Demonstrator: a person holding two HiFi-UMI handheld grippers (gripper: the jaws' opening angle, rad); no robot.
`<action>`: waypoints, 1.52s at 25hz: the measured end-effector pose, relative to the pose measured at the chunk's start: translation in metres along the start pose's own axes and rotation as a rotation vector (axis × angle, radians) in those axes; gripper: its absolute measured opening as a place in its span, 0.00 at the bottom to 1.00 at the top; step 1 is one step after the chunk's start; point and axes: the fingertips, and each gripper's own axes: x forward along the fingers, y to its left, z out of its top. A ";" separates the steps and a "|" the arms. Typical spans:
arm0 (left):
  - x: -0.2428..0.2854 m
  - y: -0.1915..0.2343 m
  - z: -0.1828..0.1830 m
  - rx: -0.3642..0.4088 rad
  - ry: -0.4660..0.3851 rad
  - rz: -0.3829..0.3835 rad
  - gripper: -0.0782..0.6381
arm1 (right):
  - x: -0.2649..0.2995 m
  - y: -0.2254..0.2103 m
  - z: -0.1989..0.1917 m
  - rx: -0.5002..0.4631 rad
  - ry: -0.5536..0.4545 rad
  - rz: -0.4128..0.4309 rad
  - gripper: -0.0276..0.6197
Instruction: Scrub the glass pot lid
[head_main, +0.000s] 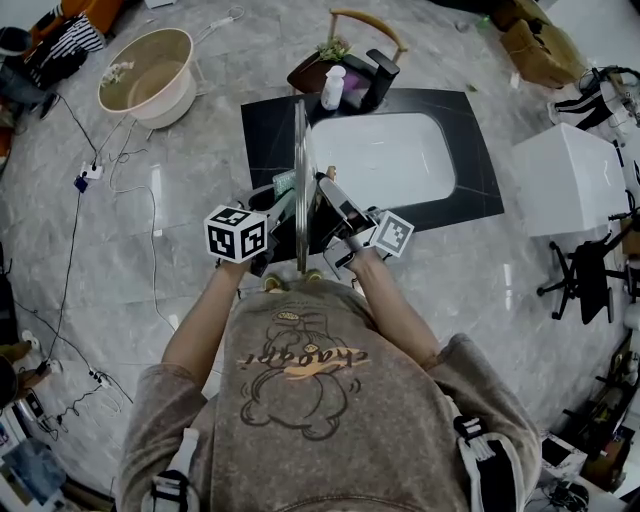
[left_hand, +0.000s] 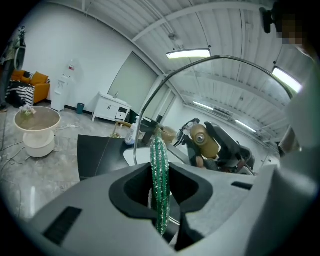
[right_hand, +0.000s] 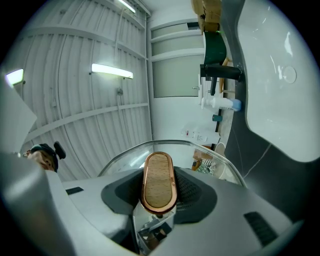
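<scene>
Between the 2 grippers, the glass pot lid (head_main: 300, 180) is standing upright on edge, a thin round pane with a metal rim. The right gripper (right_hand: 159, 197) is angling slightly upward and clamping the lid's handle (right_hand: 159, 181), a pale wooden oval ringed in copper. The left gripper (left_hand: 161, 200) is tilting downward, pinching a glittery green scrubber (left_hand: 160, 170) just beside the glass; contact is unclear. Beyond the jaws, a white sink (head_main: 385, 160) is sitting in a black counter (head_main: 265, 125), with open grey marble floor (head_main: 500, 290) lying all around.
</scene>
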 end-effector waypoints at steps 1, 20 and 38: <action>-0.001 -0.003 -0.003 -0.001 0.004 -0.006 0.23 | 0.000 -0.001 0.001 -0.001 -0.001 -0.005 0.32; -0.035 -0.069 -0.002 -0.075 0.073 -0.239 0.23 | -0.005 -0.016 0.033 -0.045 -0.054 -0.052 0.32; -0.084 -0.091 0.077 -0.242 -0.115 -0.402 0.23 | -0.008 -0.028 0.020 -0.027 -0.001 -0.074 0.32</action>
